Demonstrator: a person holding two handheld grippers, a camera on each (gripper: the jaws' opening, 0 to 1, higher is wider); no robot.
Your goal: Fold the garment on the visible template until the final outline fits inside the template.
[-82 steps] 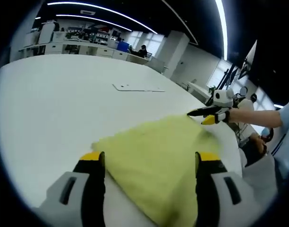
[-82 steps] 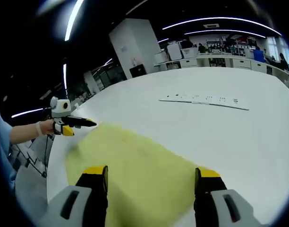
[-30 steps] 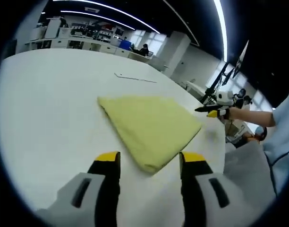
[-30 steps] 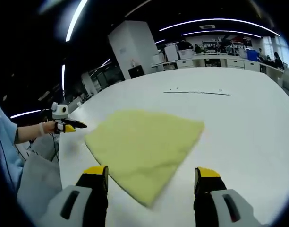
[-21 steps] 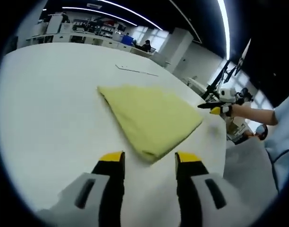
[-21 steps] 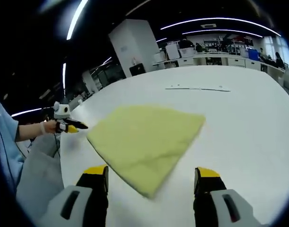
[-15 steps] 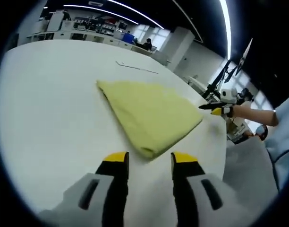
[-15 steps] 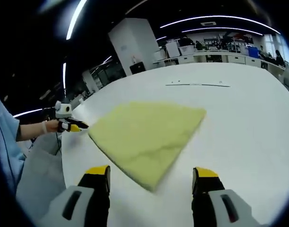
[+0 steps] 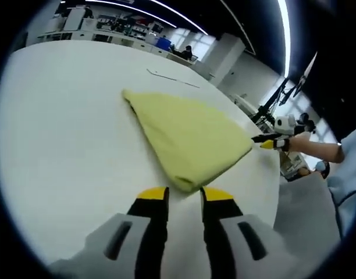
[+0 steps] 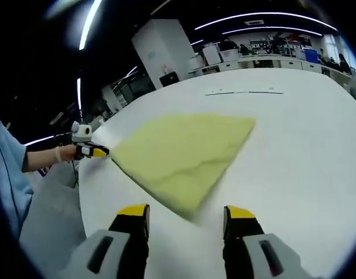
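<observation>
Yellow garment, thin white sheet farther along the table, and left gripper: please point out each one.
yellow garment (image 9: 187,139), left gripper view, middle of the folded cloth
thin white sheet (image 10: 243,92), right gripper view, its middle
left gripper (image 9: 184,196), left gripper view, between its fingertips

Both tongs (image 9: 184,195) (image 10: 186,212) narrower than before.

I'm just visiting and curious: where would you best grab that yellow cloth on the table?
Probably the near folded corner of the yellow garment, approached low along the white table. The left gripper already faces that thick point, which gives stacked layers to pinch.
</observation>
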